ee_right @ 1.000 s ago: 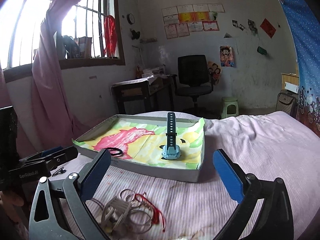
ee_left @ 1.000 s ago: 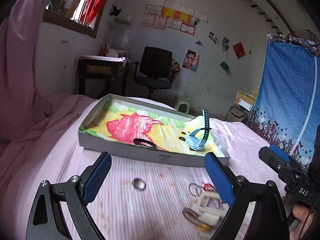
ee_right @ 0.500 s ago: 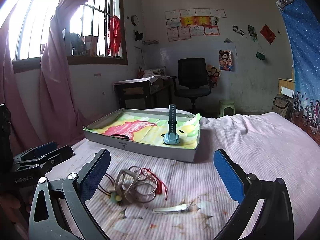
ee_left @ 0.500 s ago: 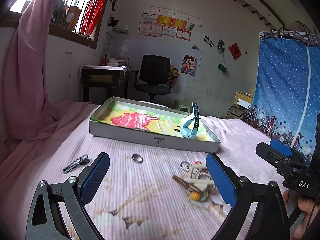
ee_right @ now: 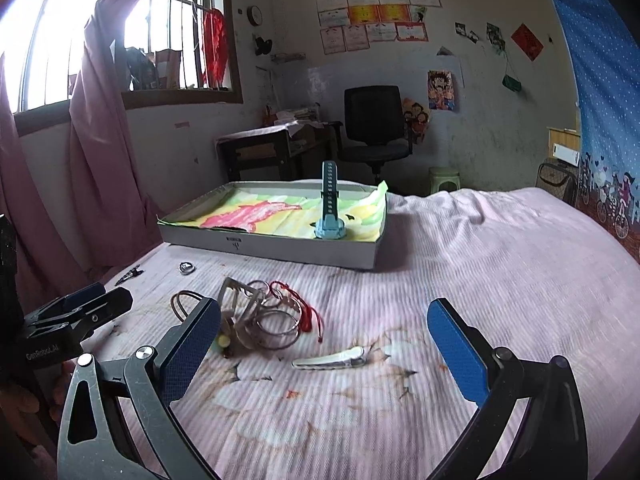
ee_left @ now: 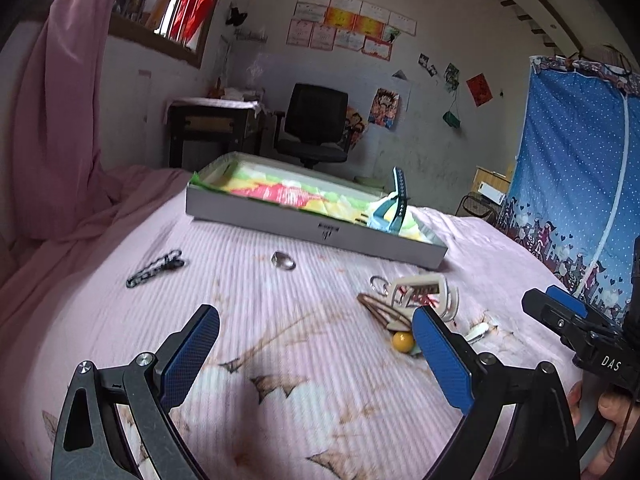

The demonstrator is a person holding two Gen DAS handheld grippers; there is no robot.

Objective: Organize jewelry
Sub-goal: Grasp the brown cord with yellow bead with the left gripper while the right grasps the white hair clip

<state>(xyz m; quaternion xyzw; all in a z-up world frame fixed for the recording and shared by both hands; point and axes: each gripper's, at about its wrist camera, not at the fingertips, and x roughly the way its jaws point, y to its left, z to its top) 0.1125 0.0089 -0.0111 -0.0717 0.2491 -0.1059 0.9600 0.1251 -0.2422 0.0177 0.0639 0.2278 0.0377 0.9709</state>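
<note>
1. I am looking across the bed (ee_right: 480, 264), its pink ribbed cover carrying everything.
2. The grey tray (ee_right: 276, 250) is sitting toward the far end of the bed, lined with a bright printed sheet (ee_right: 260, 218); I cannot make out compartments.
3. Both tongs are standing spread wide and holding nothing: my left tongs (ee_left: 316, 354) are hovering over bare cover, my right tongs (ee_right: 324, 346) over the loose pieces. Each is showing at the edge of the other's view.
4. A light blue watch (ee_right: 330, 216) is sitting inside the tray at its right end, one strap pointing straight up.
5. The tangle of jewelry (ee_right: 260, 316) is lying on the cover in front of the tray, near my right tongs' left finger: a cream hair claw (ee_left: 424, 294), wire bangles (ee_right: 276, 326) and a red cord (ee_right: 308, 312), all touching.
6. A yellow bead (ee_left: 402, 342) is resting just beside the tangle.
7. A pale hair clip (ee_right: 330, 360) is lying alone between my right tongs' fingers, apart from the tangle.
8. A dark chain piece (ee_left: 156, 268) is lying off to the left, well apart.
9. A small silver ring (ee_left: 283, 260) is lying between chain and tangle, near the tray's front wall.
</note>
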